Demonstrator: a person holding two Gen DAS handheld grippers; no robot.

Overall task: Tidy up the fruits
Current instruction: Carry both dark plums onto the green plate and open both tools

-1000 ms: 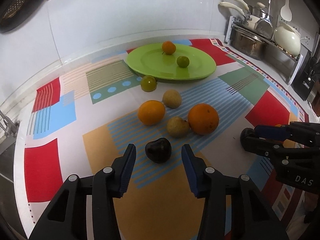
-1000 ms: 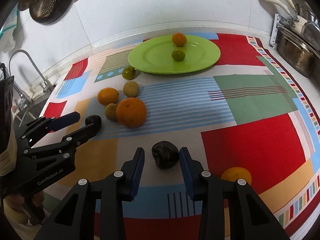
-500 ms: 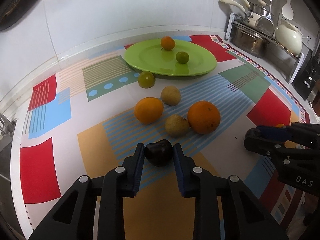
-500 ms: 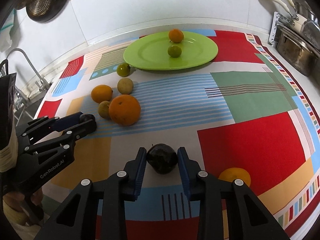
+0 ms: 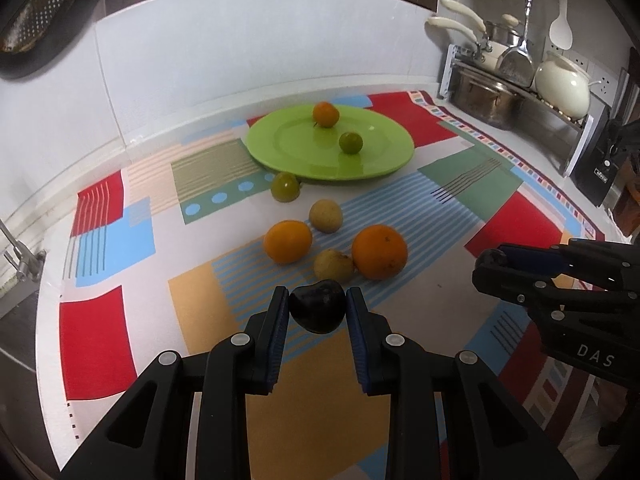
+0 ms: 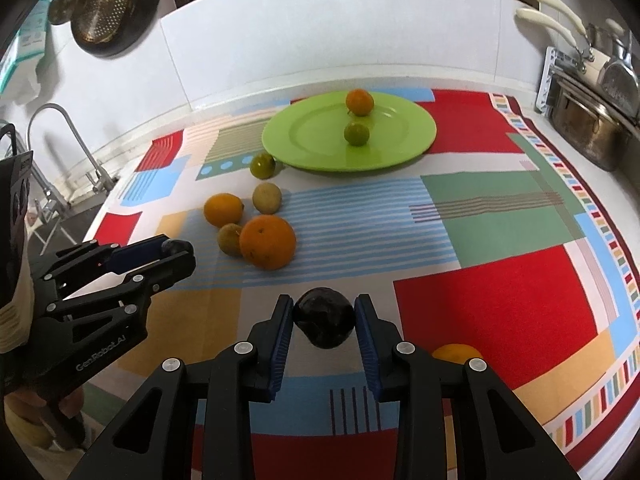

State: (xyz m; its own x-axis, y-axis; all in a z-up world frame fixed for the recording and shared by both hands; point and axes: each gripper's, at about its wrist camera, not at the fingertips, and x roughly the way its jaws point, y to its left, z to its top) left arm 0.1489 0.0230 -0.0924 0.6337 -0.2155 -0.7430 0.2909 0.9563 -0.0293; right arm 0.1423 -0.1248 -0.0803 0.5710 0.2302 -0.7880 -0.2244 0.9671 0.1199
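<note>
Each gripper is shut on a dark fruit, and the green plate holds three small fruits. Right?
Not quite: the green plate holds two small fruits, as the right wrist view shows. The left gripper and right gripper are each shut on a dark fruit.

A glossy green plate [image 5: 296, 156] throws back reflections of the fruit on it. The patterned tablecloth [image 5: 476, 192] under it looks smooth and matt. Both oranges [image 5: 380, 252] have dimpled, faintly shiny peel. The dark fruit [image 6: 324, 323] has glossy skin. The pot [image 5: 482, 98] and the colander [image 6: 102, 2] are metal. The gripper fingers [image 6: 276, 344] are matt black plastic with ribbed blue pads.
</note>
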